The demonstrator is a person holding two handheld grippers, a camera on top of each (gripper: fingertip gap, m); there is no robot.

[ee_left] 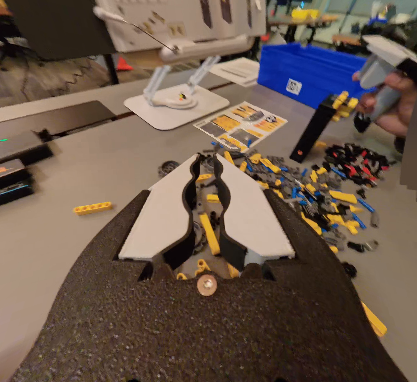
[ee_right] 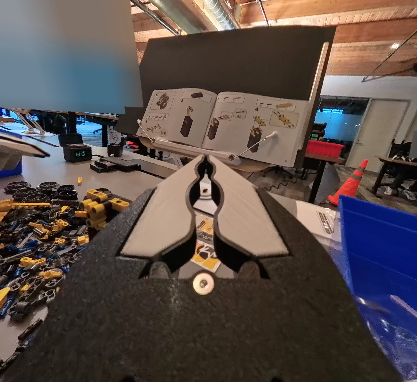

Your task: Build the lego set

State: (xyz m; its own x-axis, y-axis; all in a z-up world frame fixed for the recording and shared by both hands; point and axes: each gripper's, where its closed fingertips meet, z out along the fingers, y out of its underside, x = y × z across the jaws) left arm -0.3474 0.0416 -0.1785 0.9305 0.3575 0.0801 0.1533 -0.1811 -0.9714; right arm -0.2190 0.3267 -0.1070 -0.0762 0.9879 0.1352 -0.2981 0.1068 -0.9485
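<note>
I have a grey table (ee_left: pixel 67 168) spread under both tools, and at its far side a white book stand (ee_left: pixel 176 105) props an open instruction booklet (ee_right: pixel 223 123) upright, its pages facing me. To the right sits a blue bin (ee_left: pixel 311 71), its long wall running across the table edge. Between the stand and the bin a sticker sheet (ee_left: pixel 241 125) lies flat. A wide heap of small building pieces (ee_left: pixel 316 202), yellow, blue, grey and black, covers the table ahead of my left gripper (ee_left: pixel 207 157), with a darker black-and-red pile (ee_left: pixel 356 166) just beyond it. A tall black block (ee_left: pixel 313 127) stands tilted at the heap's far edge, its long axis leaning up and to the right, a yellow cluster of pieces (ee_left: pixel 343 105) fixed at its top end; in the right wrist view the same cluster (ee_right: pixel 99 208) shows just left of my right gripper (ee_right: pixel 205 157). The left gripper hangs above the heap with a narrow gap between its tips and nothing between them. The right gripper has its tips pressed together on nothing, pointing toward the booklet. A lone yellow beam (ee_left: pixel 93 208) lies apart on the left, long axis running left to right. Black wheels (ee_right: pixel 40 188) sit clustered at the heap's far left.
</note>
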